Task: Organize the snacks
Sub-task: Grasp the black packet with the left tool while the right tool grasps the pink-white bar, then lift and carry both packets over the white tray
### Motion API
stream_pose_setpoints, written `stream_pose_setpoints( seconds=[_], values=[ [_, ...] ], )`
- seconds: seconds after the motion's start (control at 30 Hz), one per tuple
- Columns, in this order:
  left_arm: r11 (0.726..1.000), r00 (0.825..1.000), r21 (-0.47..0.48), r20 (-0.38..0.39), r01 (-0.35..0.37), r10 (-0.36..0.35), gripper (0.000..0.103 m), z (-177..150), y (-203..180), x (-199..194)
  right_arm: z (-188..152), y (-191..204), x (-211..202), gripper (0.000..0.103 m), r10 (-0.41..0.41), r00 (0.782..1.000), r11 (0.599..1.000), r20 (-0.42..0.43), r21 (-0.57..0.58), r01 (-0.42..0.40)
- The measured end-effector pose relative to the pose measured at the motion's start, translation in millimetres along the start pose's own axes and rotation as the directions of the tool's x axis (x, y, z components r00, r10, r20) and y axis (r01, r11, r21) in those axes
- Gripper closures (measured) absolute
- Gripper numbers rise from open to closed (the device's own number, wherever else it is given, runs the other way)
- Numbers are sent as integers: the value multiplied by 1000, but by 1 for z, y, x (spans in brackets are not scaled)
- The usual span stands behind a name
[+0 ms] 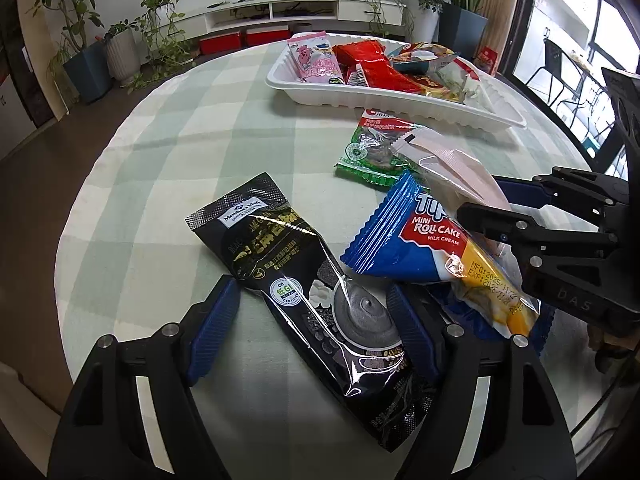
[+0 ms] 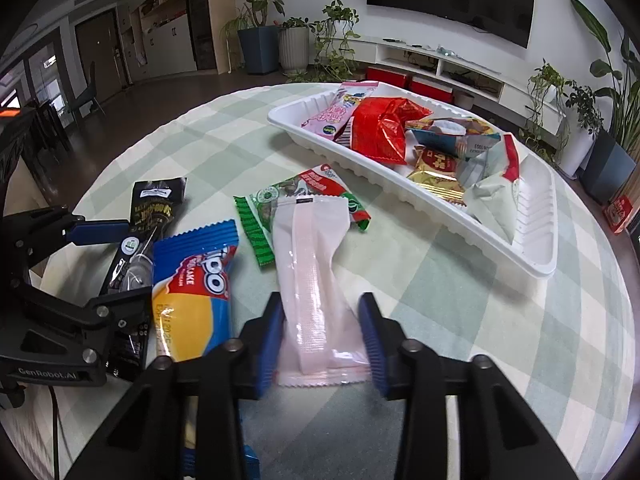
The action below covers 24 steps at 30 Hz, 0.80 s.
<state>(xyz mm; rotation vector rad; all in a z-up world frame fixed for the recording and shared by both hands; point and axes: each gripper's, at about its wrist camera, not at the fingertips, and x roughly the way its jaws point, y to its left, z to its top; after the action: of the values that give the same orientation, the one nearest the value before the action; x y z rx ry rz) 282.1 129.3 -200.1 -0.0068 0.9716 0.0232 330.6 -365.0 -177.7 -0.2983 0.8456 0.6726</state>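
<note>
I had the right hand-held gripper [image 2: 320,336] spread around the near end of the pale pink packet [image 2: 310,264]. Both blue pads [image 2: 269,344] flanked the packet; the left pad appeared to touch its edge, while a gap showed at the right pad, so nothing was pinched yet. The packet's long axis ran straight away from this hand-held gripper toward the white tray [image 2: 536,248], and its far end overlapped the green packet [image 2: 256,220].

The left hand-held gripper [image 1: 312,320] was likewise spread, straddling the black sachet [image 1: 304,280]. The sachet lay diagonally, its far end pointing toward the left edge of the surface [image 1: 160,128].

The blue roll cake packet [image 1: 412,236] lay between the two hand-held grippers, with one end resting over the left one's right finger.

I judged the right hand-held gripper nearer the tray, which stood at the far right edge of the surface with other snacks in it. The near right corner of the tray showed bare floor. The cloth between the pink packet and the tray was open, apart from the green packet.
</note>
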Motion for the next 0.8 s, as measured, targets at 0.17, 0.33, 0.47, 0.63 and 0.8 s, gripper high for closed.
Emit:
stream_pose_setpoints(
  seconds=[0.17, 0.33, 0.47, 0.63, 0.8],
  values=[
    [1000, 1000, -29, 22, 13, -12, 47, -2, 7, -4, -2, -6, -2, 68, 30, 1000, 999, 9, 37, -30],
    [997, 998, -50, 29, 60, -58, 72, -3, 13, -9, -5, -16, -6, 68, 94, 995, 990, 18, 108, -96],
    [995, 996, -50, 32, 84, -82, 79, -5, 11, -13, -9, -26, -9, 68, 153, 988, 972, 27, 177, -156],
    [991, 993, -64, 25, 116, -115, 81, -8, 12, -17, -13, -33, -13, 69, 198, 979, 951, 41, 236, -202],
    [987, 990, -80, 39, 139, -136, 81, -12, 16, -28, -13, -38, -23, 69, 225, 972, 934, 70, 270, -236]
  ],
)
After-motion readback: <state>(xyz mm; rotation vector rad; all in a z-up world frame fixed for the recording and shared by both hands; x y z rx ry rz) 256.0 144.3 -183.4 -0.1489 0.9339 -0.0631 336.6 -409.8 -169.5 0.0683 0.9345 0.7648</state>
